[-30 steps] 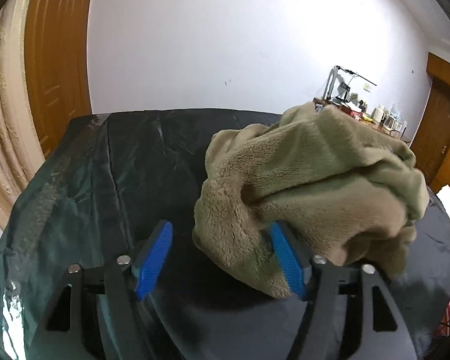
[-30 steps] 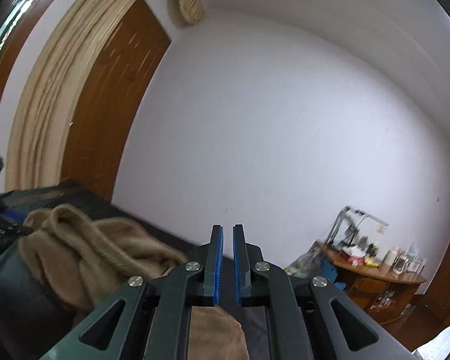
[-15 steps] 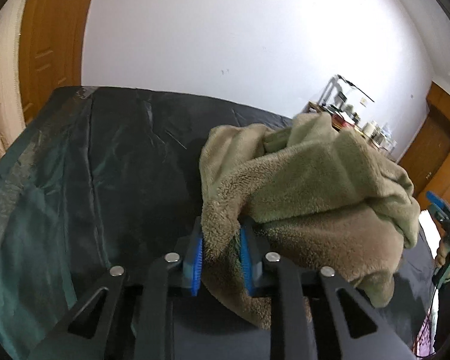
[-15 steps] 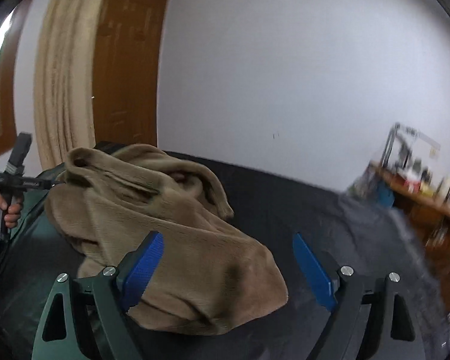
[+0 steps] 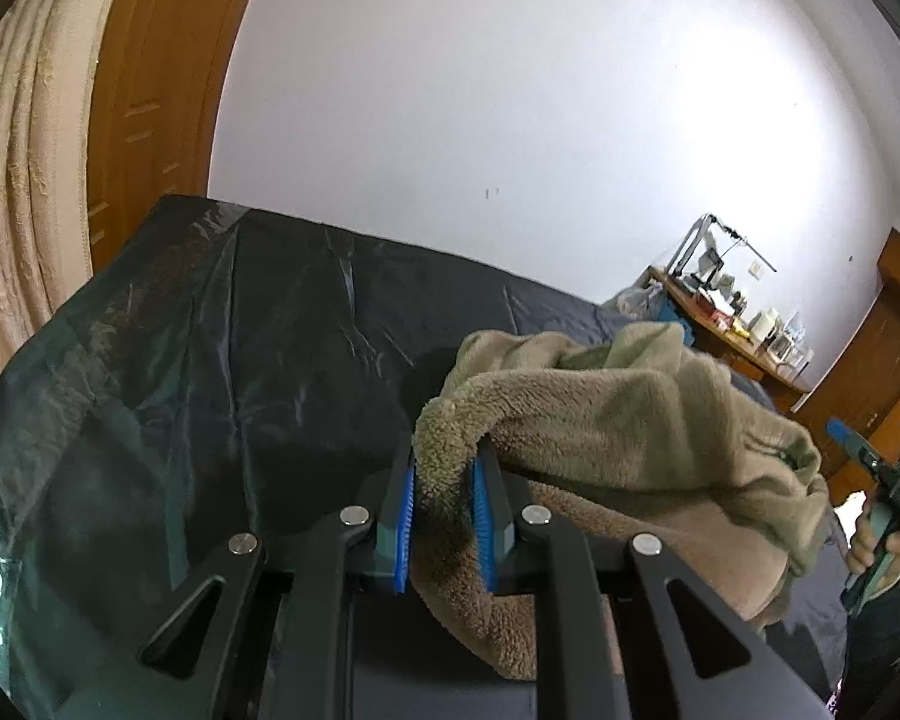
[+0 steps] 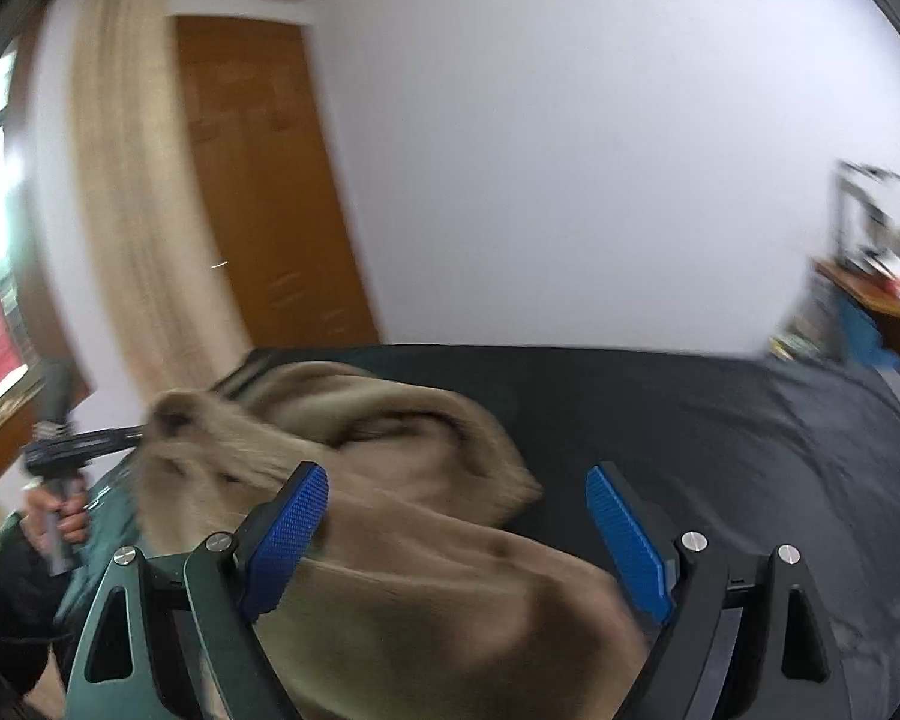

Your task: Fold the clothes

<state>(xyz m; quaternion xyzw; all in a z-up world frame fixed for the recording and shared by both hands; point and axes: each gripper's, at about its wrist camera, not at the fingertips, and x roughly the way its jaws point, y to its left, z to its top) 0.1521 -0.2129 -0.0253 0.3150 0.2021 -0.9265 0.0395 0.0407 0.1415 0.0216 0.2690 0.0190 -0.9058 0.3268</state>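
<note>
The left gripper (image 5: 441, 498) is pinching a fleece garment (image 5: 618, 432) bunched on the dark-covered bench (image 5: 240, 360) at its three o'clock, while the right gripper (image 6: 456, 534) is hovering wide-jawed, best biting a clean edge.

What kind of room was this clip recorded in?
Probably a room in a home, perhaps a bedroom: a beige curtain beside a wooden door, a cluttered wooden side table, and a fleece garment on a dark-covered surface.
</note>
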